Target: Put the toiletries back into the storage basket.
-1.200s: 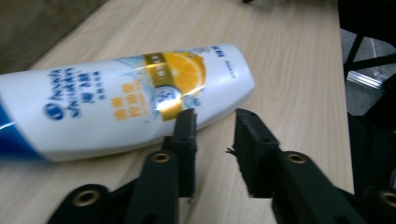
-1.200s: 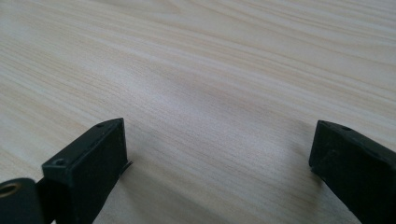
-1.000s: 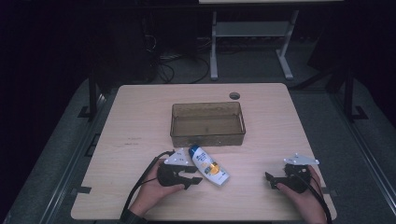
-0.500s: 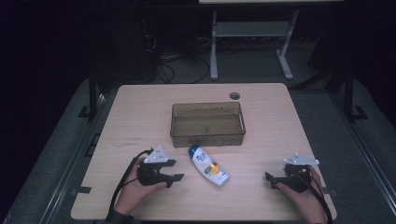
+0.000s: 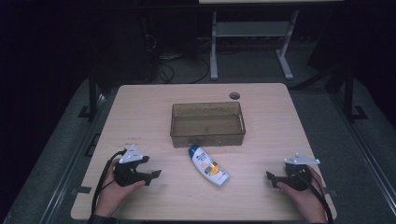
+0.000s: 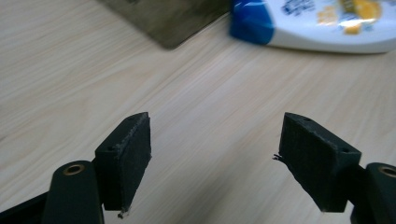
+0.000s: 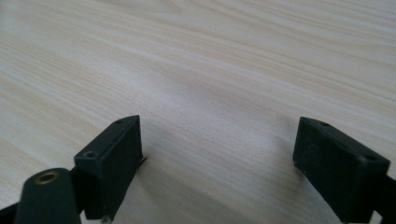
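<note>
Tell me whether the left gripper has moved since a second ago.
Yes. The left gripper has pulled left, away from the bottle it was beside; the bottle lies alone before the bin.

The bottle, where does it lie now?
In the high view the bottle lies flat on the table, just before the brown bin, between both grippers.

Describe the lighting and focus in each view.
High view: table lit, surroundings nearly black. Left gripper view: left tongs fairly sharp, lotion bottle and brown bin blurred. Right gripper view: right tongs soft, wood grain evenly lit.
</note>
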Tool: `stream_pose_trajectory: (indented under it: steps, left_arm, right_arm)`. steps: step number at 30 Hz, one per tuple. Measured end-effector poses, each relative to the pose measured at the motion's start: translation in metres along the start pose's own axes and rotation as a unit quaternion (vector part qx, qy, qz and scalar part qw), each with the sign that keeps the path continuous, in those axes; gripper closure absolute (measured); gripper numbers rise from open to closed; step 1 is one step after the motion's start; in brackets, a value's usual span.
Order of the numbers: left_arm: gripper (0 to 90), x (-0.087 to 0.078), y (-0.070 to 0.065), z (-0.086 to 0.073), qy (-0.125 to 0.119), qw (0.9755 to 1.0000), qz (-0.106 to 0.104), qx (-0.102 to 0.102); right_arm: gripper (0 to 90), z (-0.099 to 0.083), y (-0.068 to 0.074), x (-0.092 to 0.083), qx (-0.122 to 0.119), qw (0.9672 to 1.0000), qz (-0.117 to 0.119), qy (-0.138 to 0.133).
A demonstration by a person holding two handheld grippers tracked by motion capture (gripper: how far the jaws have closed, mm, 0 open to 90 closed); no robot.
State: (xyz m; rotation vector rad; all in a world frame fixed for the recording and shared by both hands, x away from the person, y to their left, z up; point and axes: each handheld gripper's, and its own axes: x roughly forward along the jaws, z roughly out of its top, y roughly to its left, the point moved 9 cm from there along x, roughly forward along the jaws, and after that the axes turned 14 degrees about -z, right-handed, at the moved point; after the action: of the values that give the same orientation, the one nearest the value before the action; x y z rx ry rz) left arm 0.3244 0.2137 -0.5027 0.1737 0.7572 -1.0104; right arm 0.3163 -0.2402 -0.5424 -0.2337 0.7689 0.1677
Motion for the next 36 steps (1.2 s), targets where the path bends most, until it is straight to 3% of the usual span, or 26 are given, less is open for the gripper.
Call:
stream_pose_trajectory:
  steps: [8, 18, 28, 36]
  left_arm:
    - [22.7, -0.017, 0.022, -0.022, 0.002, 0.999, 0.038, -0.024]
    - [20.4, -0.016, 0.035, -0.033, 0.008, 0.9971, 0.069, -0.032]
    - [19.7, -0.01, 0.038, -0.04, 0.024, 0.9959, 0.077, -0.039]
    - [16.3, -0.008, 0.038, -0.041, 0.015, 0.9963, 0.074, -0.041]
  right_arm:
    - [23.3, 0.001, 0.0, -0.003, 0.005, 0.9999, 0.007, 0.01]
    - [24.4, 0.011, 0.008, -0.011, 0.01, 0.9993, 0.031, 0.019]
    - [23.4, 0.031, 0.024, -0.015, -0.01, 0.9986, 0.049, 0.015]
    - [23.0, 0.047, 0.039, -0.014, -0.029, 0.9974, 0.064, 0.013]
